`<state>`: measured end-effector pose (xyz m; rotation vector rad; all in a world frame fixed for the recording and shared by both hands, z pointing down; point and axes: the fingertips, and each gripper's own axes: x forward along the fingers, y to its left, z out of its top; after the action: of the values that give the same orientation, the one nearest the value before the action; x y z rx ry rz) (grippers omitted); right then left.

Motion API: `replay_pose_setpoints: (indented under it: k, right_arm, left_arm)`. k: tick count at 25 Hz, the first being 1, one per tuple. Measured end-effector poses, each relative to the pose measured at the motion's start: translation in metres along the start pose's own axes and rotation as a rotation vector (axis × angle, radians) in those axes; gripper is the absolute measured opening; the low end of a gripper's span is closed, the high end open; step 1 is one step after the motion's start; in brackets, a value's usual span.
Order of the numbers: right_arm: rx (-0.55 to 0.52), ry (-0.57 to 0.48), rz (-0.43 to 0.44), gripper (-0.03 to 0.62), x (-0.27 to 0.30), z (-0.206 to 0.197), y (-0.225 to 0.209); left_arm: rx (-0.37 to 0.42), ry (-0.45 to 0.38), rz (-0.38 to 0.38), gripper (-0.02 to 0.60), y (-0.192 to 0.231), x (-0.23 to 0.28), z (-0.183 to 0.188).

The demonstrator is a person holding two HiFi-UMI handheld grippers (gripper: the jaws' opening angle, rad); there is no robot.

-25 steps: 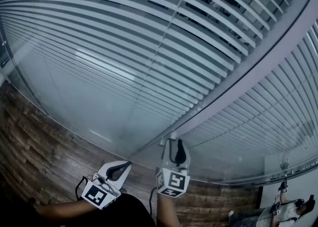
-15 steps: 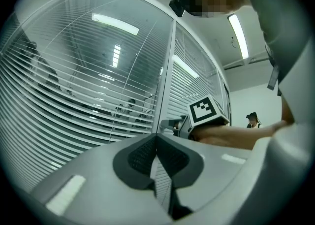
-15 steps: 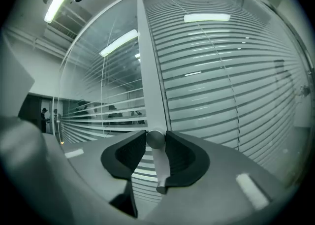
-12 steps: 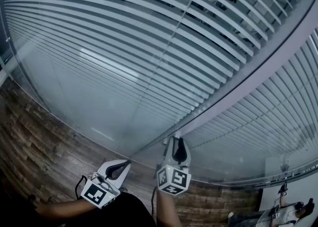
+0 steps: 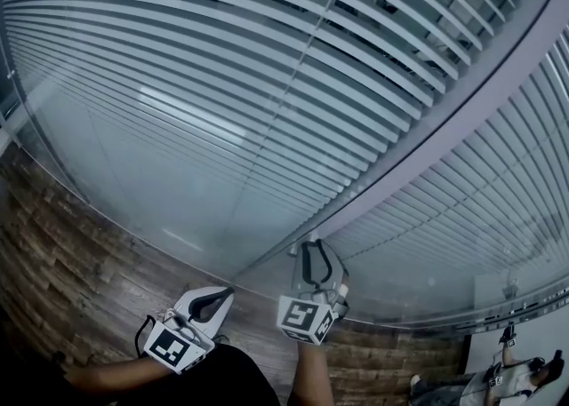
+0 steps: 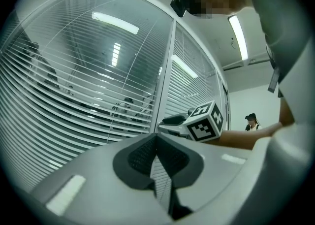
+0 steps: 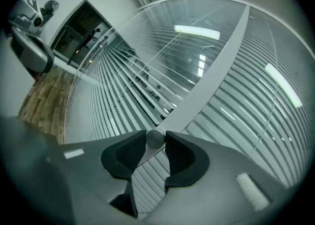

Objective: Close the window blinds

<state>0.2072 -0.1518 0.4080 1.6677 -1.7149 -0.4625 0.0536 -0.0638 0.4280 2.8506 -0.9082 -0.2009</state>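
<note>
1. The small round knob, low on the window post, is squeezed by the right gripper; its jaws have just been closed on it.
2. The left gripper is pinched together, with nothing held.
3. The blinds are seen behind the glass, with gaps between the slats.

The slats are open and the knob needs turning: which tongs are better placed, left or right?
Right. The right tongs, whose jaws have just been closing, clamp the round knob on the window post. The left tongs are shut, empty and held off to the side of it.
</note>
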Motion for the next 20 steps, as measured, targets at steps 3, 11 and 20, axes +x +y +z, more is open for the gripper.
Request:
replay_pose_setpoints:
  k: [3, 11, 20]
  right_arm:
    - [0.156, -0.049, -0.027, 0.129, -0.005, 0.004, -0.007]
    - [0.807, -0.125, -0.062, 0.163, -0.006, -0.009, -0.009]
    - [0.795, -0.105, -0.058, 0.126, -0.004, -0.008, -0.01]
  left_arm:
    - [-0.002, -0.003, -0.009, -0.002, -0.003, -0.001, 0.002]
    - [0.029, -0.01, 0.0, -0.002, -0.005, -0.009, -0.001]
    - [0.017, 0.001, 0.001, -0.002, -0.008, -0.013, -0.001]
